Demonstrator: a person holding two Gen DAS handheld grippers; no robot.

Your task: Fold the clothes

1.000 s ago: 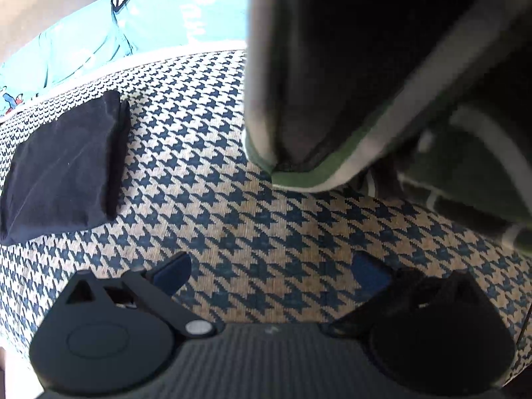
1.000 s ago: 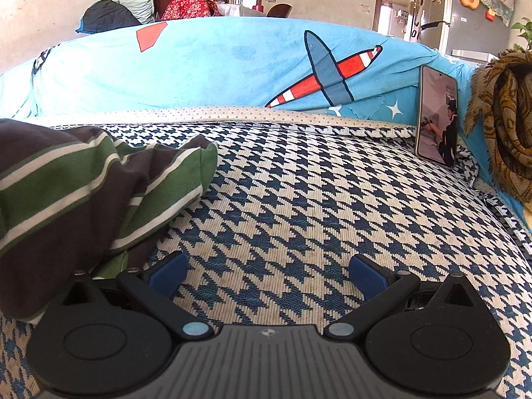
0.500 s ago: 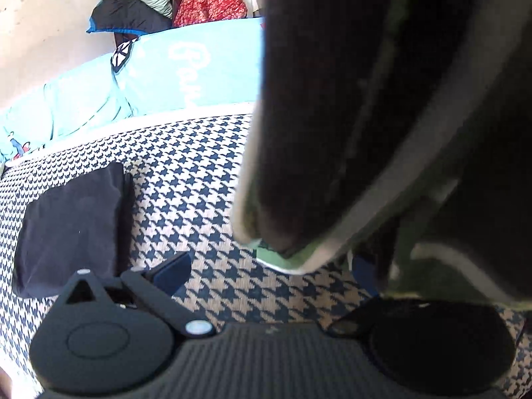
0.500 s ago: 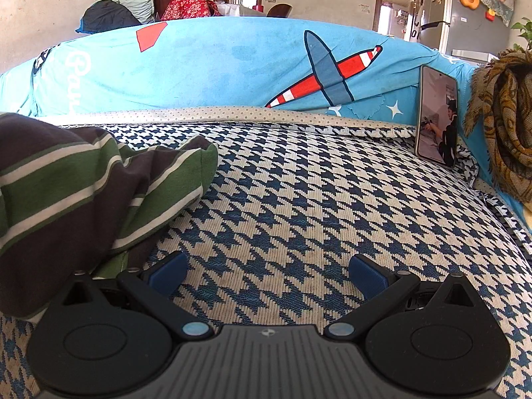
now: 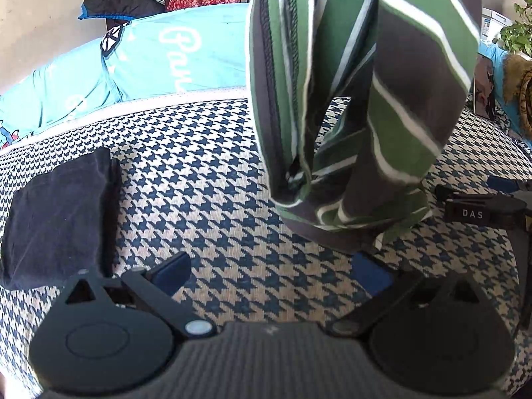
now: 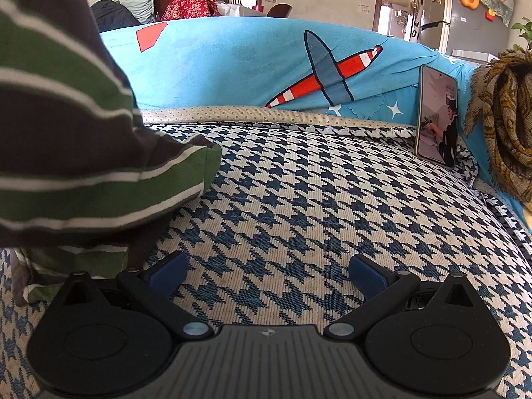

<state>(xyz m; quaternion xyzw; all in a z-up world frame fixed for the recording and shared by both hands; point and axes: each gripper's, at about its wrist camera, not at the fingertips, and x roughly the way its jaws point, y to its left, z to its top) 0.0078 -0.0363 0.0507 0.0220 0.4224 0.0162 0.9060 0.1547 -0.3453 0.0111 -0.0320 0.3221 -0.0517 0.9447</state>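
Note:
A green, grey and white striped garment [image 5: 362, 106] hangs bunched in the left wrist view, its lower end resting on the houndstooth bed cover [image 5: 206, 179]. Nothing visible holds its top, which runs out of frame. My left gripper [image 5: 271, 274] is open and empty, just in front of the garment's foot. In the right wrist view the same garment [image 6: 73, 153] fills the left side, beside the left finger. My right gripper [image 6: 266, 274] is open and empty, low over the cover [image 6: 316, 206]. It also shows in the left wrist view [image 5: 485, 206].
A folded dark garment [image 5: 56, 212] lies at the left on the cover. A turquoise sheet with an airplane print [image 6: 282, 66] drapes the back. A phone [image 6: 437, 119] leans upright at the right, next to a brown patterned scarf [image 6: 505, 123].
The striped garment has risen from a heap on the cover to a hanging column. The left gripper's view has pulled back and up. The right gripper has barely moved.

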